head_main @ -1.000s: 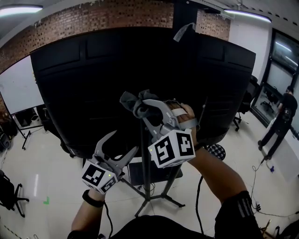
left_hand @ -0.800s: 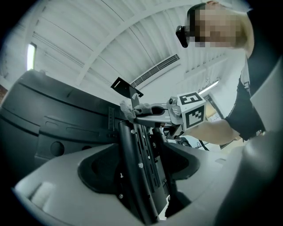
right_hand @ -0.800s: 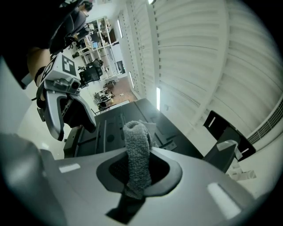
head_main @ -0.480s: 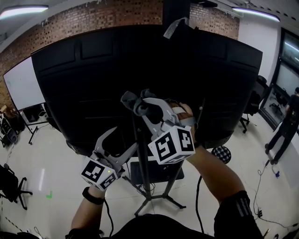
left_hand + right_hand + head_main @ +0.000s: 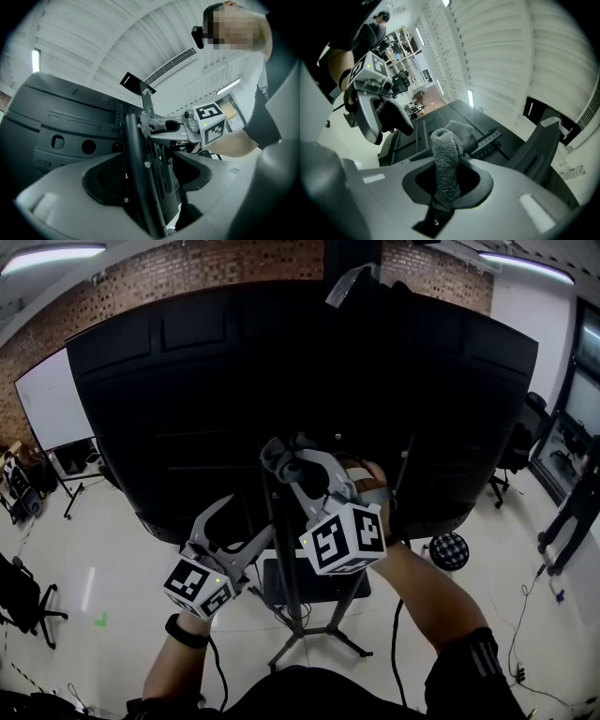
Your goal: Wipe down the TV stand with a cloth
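**Cloth on the pole, behind the big screen**

We're looking at the back of the black TV (image 5: 187, 399), which fills the upper half of the head view. The TV stand (image 5: 298, 638) spreads its legs on the pale floor at lower centre, and its pole (image 5: 285, 559) climbs straight up the middle of the frame.

Right tongs (image 5: 296, 463), dead centre, are clamped tight on the grey cloth (image 5: 444, 164). In the right gripper view we see it pinched between the two jaws, rising out of them in a fuzzy roll with a bunched end flopping over beyond. In the head view the cloth sits against the pole, high up in front of the TV's back.

Left tongs (image 5: 251, 523), just below and left of centre, have their jaws spread wide and grip nothing. In the left gripper view the pole runs up through the gap between them, with a perforated bracket (image 5: 161, 173) just behind it. We cannot tell whether either jaw touches the pole.

Around the edges we have a whiteboard (image 5: 45, 399) at the left, a brick wall (image 5: 187, 273) along the top, a checkered stool (image 5: 448, 550) right of centre, and a person (image 5: 572, 521) standing at the far right edge.
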`<act>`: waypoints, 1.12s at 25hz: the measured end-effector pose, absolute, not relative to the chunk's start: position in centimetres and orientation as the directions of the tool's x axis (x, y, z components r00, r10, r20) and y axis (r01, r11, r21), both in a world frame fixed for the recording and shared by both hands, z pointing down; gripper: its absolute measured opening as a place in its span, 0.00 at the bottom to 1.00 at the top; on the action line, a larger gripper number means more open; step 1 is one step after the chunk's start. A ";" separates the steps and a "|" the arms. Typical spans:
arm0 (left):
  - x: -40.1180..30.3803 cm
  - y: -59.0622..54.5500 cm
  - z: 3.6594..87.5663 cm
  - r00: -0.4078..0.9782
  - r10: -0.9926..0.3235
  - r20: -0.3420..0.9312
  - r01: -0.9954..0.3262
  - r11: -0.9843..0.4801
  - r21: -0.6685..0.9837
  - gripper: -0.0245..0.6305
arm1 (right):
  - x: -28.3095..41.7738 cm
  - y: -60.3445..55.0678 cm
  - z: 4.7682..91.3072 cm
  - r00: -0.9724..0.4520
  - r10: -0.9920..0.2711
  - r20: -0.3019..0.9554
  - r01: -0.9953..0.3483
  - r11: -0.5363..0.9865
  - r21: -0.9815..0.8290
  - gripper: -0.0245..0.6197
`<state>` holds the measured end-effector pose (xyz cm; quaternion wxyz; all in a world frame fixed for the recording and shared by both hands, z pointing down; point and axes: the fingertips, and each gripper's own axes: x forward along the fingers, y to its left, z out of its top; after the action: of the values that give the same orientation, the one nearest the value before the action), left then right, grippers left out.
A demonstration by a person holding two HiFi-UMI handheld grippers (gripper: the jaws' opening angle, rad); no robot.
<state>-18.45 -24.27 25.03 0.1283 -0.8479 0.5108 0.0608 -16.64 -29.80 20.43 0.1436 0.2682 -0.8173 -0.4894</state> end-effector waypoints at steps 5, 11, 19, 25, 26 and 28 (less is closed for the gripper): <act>-17.9 -24.3 26.1 0.461 -0.860 -0.218 -0.887 -0.439 -0.142 0.55 | -16.7 -29.8 23.5 -0.814 -0.581 0.017 -0.257 0.387 0.885 0.10; -17.1 -24.0 27.2 0.443 -0.873 -0.204 -0.896 -0.424 -0.130 0.55 | -17.2 -28.9 26.6 -0.836 -0.546 0.052 -0.205 0.398 0.894 0.11; -17.5 -23.7 30.6 0.392 -0.907 -0.156 -0.919 -0.380 -0.105 0.56 | -17.3 -27.9 28.2 -0.857 -0.515 0.012 -0.180 0.322 0.929 0.11; -16.7 -23.2 32.7 0.375 -0.917 -0.135 -0.926 -0.364 -0.102 0.57 | -17.8 -27.4 31.5 -0.876 -0.477 0.073 -0.086 0.304 0.949 0.11; -16.6 -23.1 33.1 0.371 -0.920 -0.127 -0.927 -0.360 -0.104 0.57 | -17.9 -27.3 32.1 -0.877 -0.474 0.080 -0.072 0.295 0.953 0.11; -16.5 -22.9 34.0 0.363 -0.926 -0.106 -0.930 -0.352 -0.104 0.57 | -18.1 -27.1 33.1 -0.879 -0.468 0.093 -0.056 0.294 0.954 0.11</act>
<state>-16.47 -22.86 34.00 0.0731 -0.8222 0.5643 0.0141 -18.14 -27.12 33.08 0.1808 0.1672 -0.7839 -0.5699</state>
